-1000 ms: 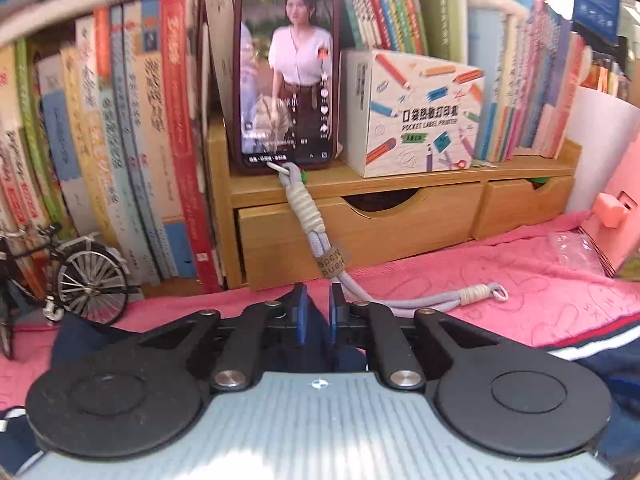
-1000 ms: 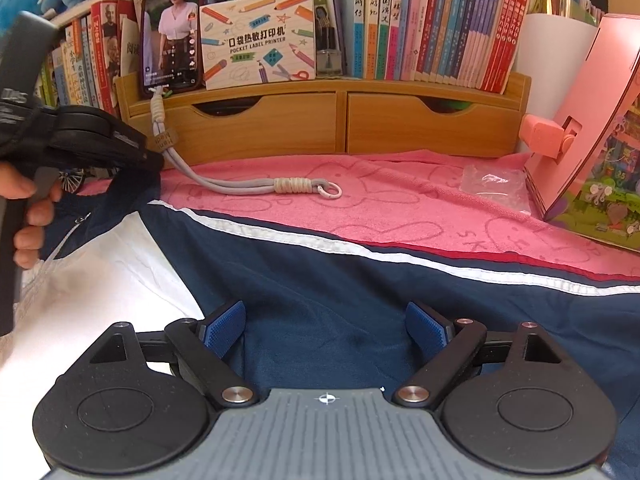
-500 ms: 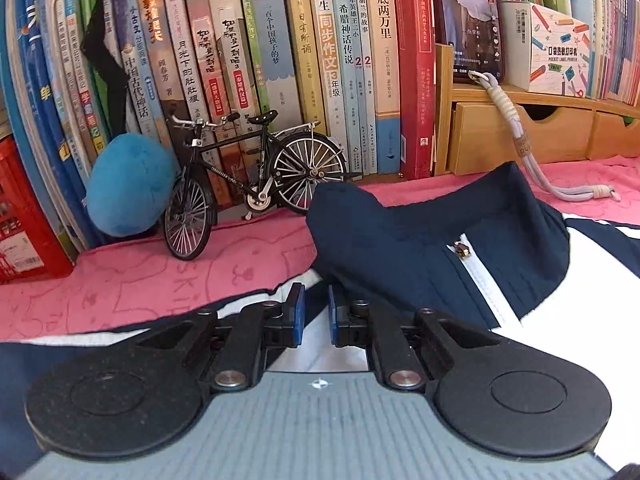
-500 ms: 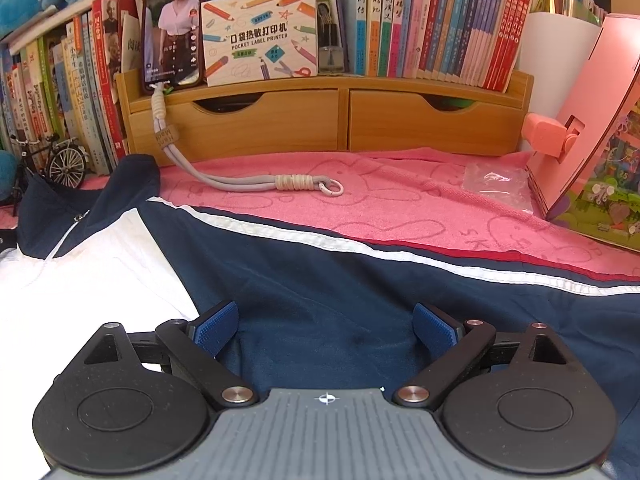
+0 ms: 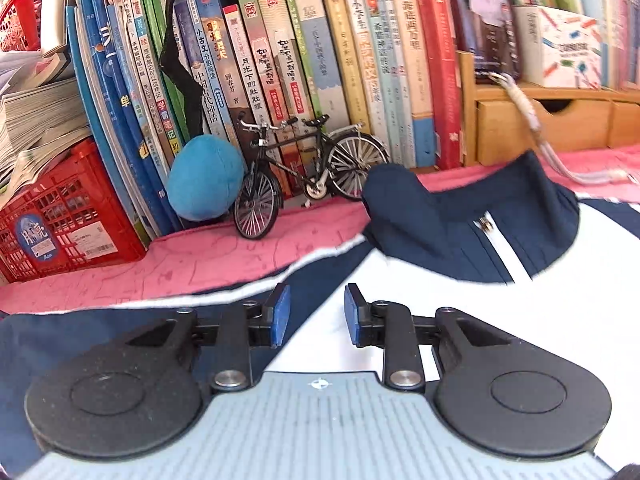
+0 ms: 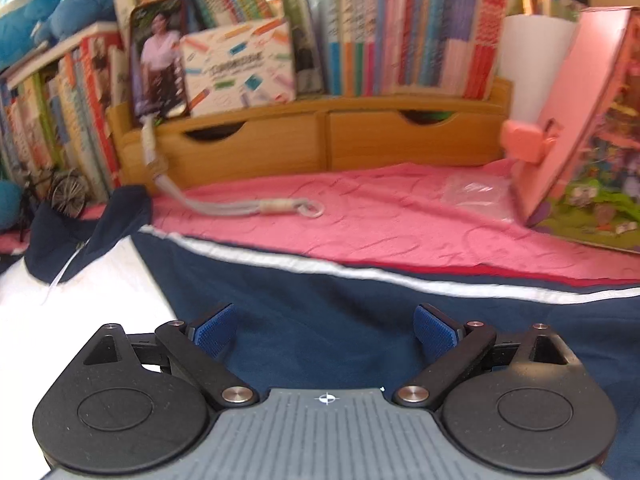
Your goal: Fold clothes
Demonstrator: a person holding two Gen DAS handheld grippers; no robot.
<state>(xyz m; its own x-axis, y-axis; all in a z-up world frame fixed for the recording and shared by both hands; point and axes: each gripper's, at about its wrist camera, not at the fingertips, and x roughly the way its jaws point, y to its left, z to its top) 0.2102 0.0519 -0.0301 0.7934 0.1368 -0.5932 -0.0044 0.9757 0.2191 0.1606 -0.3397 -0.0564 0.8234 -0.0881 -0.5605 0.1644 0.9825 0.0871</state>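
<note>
The jacket (image 5: 460,280), navy and white with a zip front, lies spread flat on the pink cloth (image 5: 120,280) that covers the desk, its navy collar (image 5: 460,208) toward the row of books (image 5: 320,60) and a sleeve (image 6: 380,300) stretched out sideways with a white and red stripe along its edge. As far as these views show, no fold has been made: the body is open and flat, the sleeve is fully extended, and the collar is the only part that has any rise to it (it stands slightly off the cloth near the toy bicycle (image 5: 308,172)). The left gripper (image 5: 314,314) hovers over the shoulder area where navy meets white; its jaws are opening, with a modest gap and nothing pinched between the blue pads. The right gripper (image 6: 324,332) hangs over the navy sleeve with its jaws spread wide and empty. So the work seems to be at its very start: laying out appears done, and what is left is probably bringing the sleeves across the body, then folding the body over itself. A phone strap (image 6: 248,206) lies on the cloth just beyond the sleeve and could catch.
</note>
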